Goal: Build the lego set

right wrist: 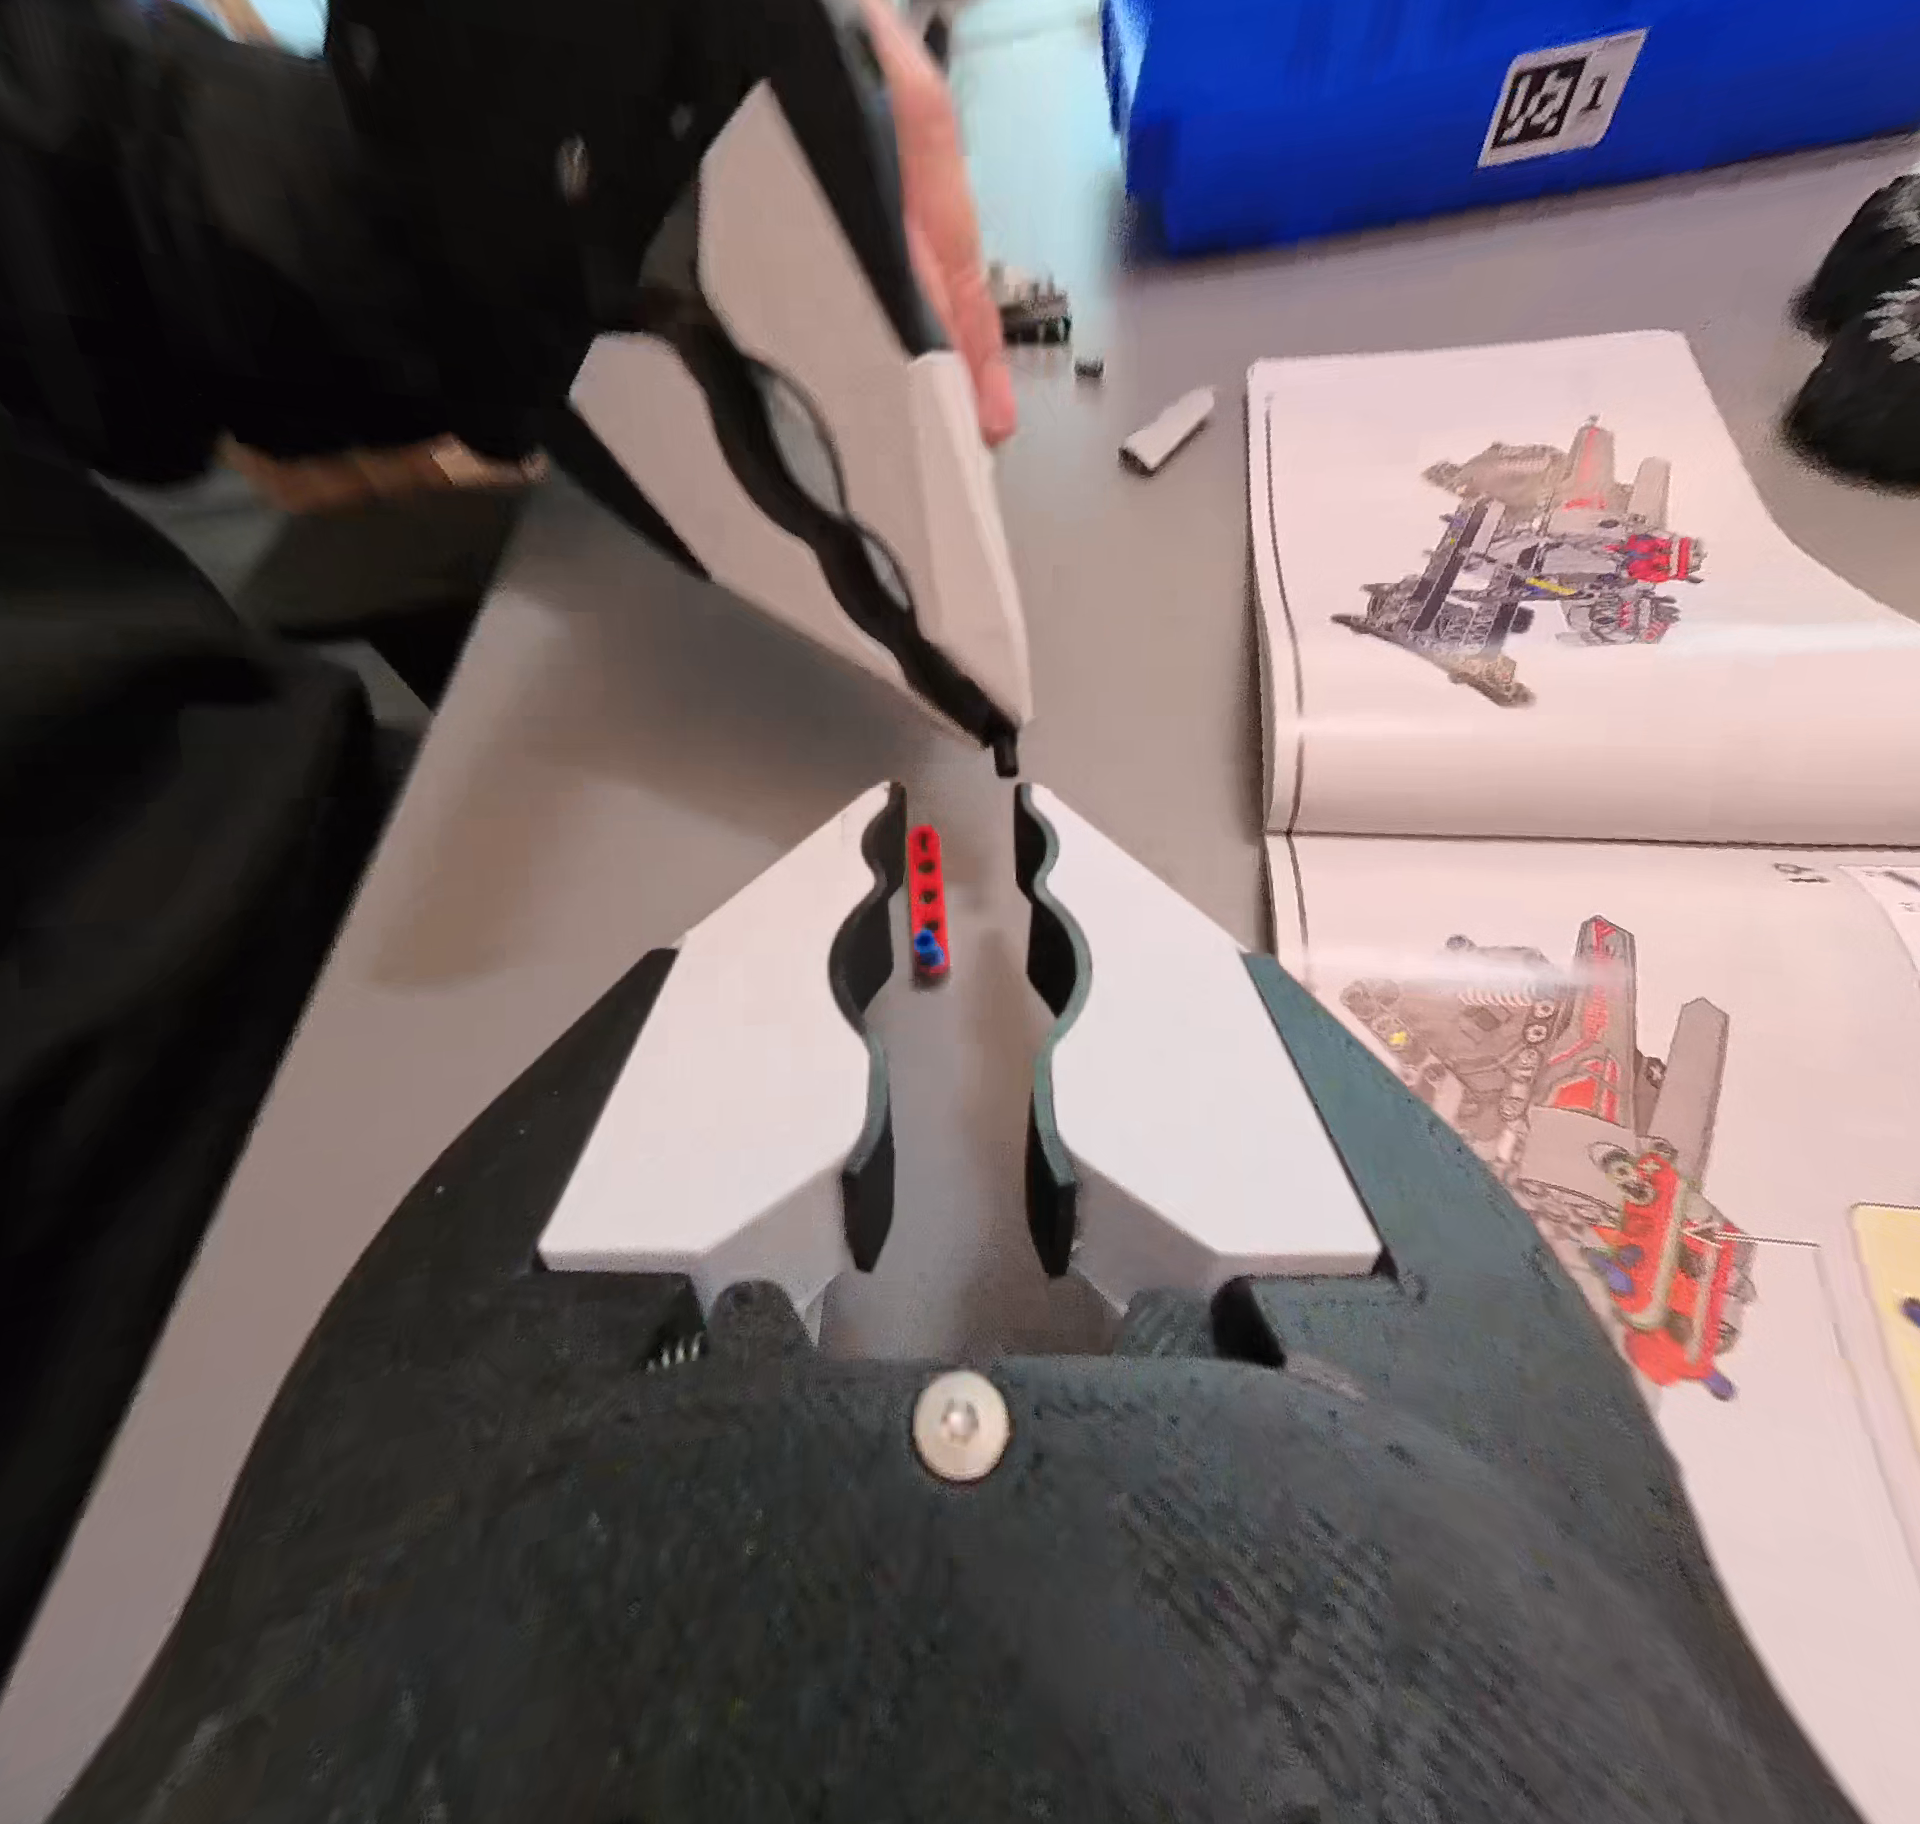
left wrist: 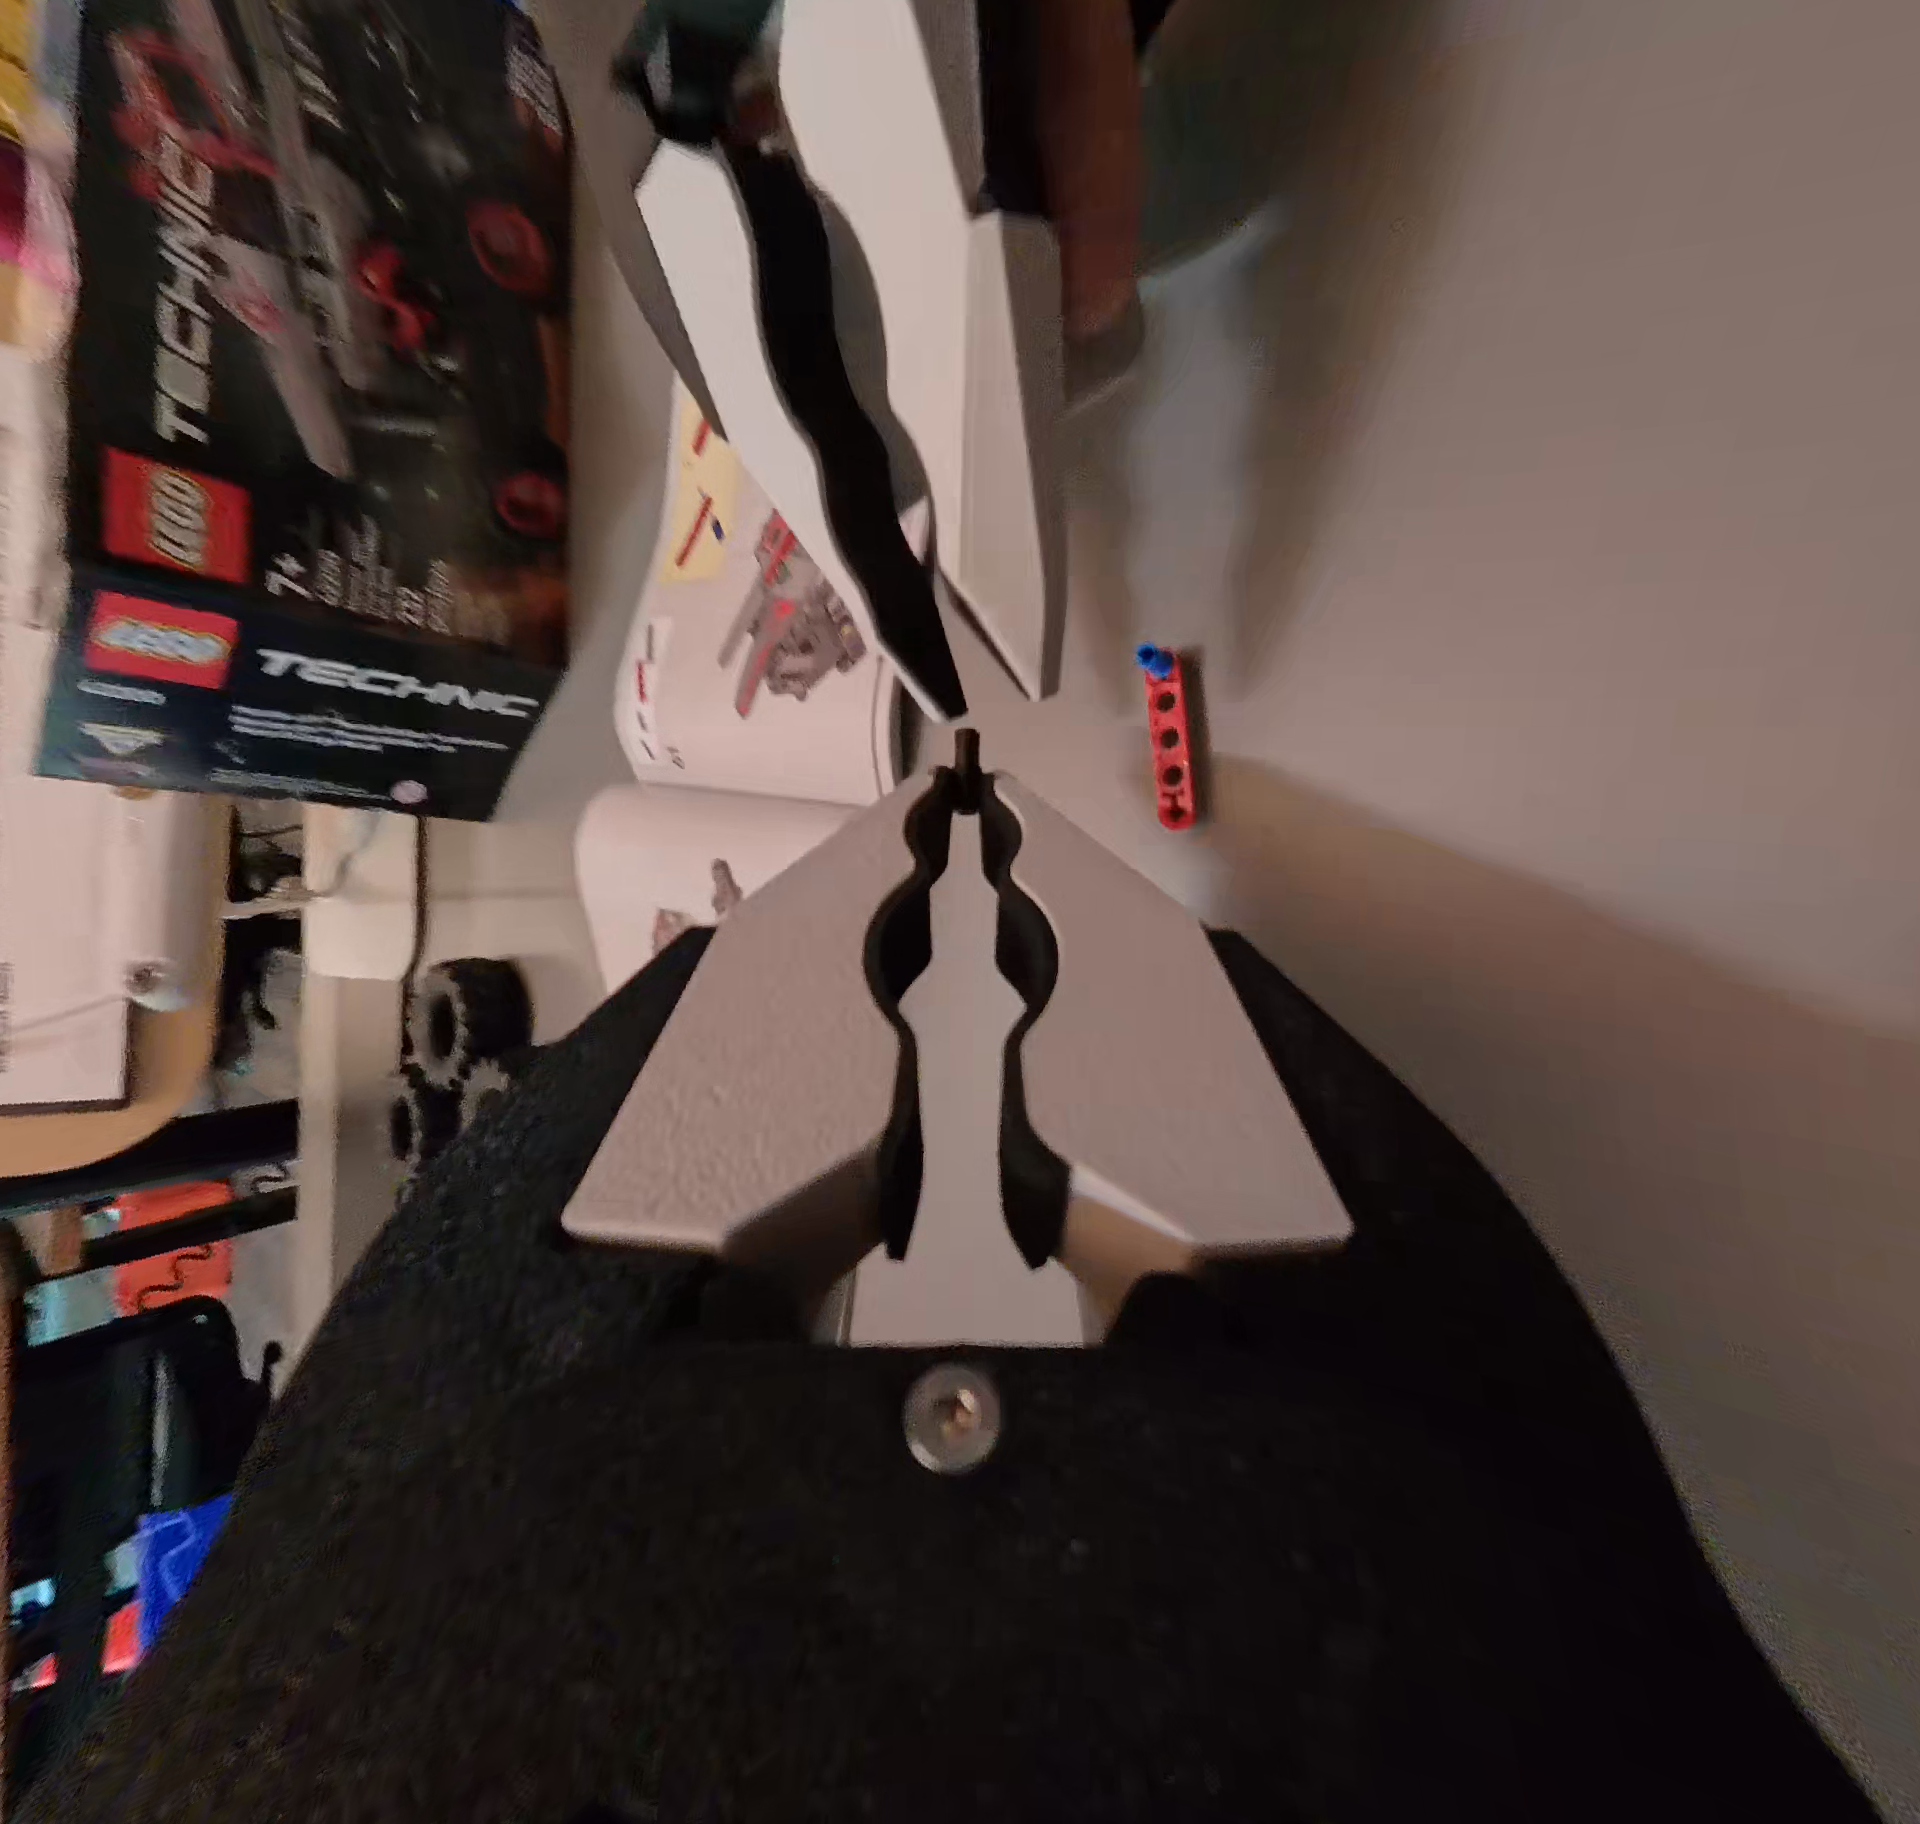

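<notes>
Grey flat tabletop (right wrist: 644, 735) carries everything. Blue plastic bin (right wrist: 1455, 60) at far edge. Open white paper instruction booklet (right wrist: 1538, 735) right of right tongs. Dark cardboard lego box (left wrist: 312, 372) stands behind booklet.

Right gripper (right wrist: 956, 787): jaws apart, empty, above short red plastic beam with holes (right wrist: 927, 896), which lies on tabletop, blue pin (right wrist: 927, 943) in one end.

Left gripper (left wrist: 966, 798): tips pinched on small black plastic pin (left wrist: 968, 751), held above tabletop, near right gripper's tips.

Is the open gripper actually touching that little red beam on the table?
Apart. The right wrist view shows the right gripper open, with bare table between its fingers and the red beam lying below them.
</notes>
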### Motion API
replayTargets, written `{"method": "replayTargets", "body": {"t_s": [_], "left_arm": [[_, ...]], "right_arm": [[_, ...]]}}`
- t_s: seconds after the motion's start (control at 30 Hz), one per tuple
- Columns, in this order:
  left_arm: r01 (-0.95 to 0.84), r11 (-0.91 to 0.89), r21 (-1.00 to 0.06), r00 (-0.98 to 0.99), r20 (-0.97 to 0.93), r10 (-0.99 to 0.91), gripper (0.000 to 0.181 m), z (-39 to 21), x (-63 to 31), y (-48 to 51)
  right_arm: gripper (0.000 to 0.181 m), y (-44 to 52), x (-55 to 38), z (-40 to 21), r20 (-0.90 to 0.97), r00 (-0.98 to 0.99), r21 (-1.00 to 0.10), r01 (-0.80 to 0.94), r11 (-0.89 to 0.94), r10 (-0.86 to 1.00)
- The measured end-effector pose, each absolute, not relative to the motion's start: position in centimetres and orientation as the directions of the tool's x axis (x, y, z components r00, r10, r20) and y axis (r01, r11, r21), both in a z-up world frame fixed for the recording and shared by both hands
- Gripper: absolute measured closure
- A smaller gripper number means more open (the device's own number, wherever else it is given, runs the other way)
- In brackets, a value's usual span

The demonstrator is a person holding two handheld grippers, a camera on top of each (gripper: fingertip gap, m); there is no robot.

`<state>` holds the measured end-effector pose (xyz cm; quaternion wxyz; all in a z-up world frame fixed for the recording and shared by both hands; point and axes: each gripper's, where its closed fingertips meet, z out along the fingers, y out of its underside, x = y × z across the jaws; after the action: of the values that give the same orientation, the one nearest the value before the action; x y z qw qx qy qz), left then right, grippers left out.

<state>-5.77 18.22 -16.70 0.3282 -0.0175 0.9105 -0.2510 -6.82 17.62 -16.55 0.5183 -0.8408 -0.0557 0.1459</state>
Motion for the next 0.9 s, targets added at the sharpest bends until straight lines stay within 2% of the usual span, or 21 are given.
{"method": "replayTargets", "body": {"t_s": [0.2, 0.43, 0.6, 0.73, 0.77, 0.83, 0.9], "left_arm": [[0.205, 0.859, -0.469, -0.745, -0.644, -0.174, 0.179, -15.6, -6.0, 17.7], [0.249, 0.877, -0.41, -0.712, -0.692, -0.121, 0.179, -15.5, -6.2, 17.6], [0.274, 0.881, -0.386, -0.691, -0.716, -0.098, 0.179, -15.4, -6.2, 17.5], [0.288, 0.895, -0.342, -0.672, -0.738, -0.065, 0.179, -15.7, -6.3, 17.4], [0.288, 0.895, -0.341, -0.675, -0.735, -0.062, 0.179, -15.7, -6.4, 17.3], [0.281, 0.893, -0.351, -0.676, -0.733, -0.075, 0.179, -15.7, -6.3, 17.4], [0.28, 0.867, -0.413, -0.697, -0.709, -0.112, 0.179, -15.5, -6.4, 17.3]], "right_arm": [[0.165, 17.7, -6.3, -16.1, -0.245, 0.946, -0.892, -0.133, -0.433, 0.213], [0.18, 17.8, -6.9, -16.0, -0.183, 0.951, -0.906, -0.064, -0.418, 0.25], [0.172, 17.9, -7.3, -15.6, -0.216, 0.938, -0.913, -0.097, -0.396, 0.27], [0.172, 18.0, -7.0, -15.9, -0.207, 0.945, -0.908, -0.09, -0.409, 0.252], [0.178, 17.9, -7.1, -15.9, -0.21, 0.943, -0.907, -0.09, -0.411, 0.258], [0.178, 17.9, -7.1, -16.0, -0.186, 0.947, -0.908, -0.064, -0.414, 0.261], [0.178, 17.9, -7.0, -15.9, -0.144, 0.953, -0.914, -0.025, -0.405, 0.265]]}}
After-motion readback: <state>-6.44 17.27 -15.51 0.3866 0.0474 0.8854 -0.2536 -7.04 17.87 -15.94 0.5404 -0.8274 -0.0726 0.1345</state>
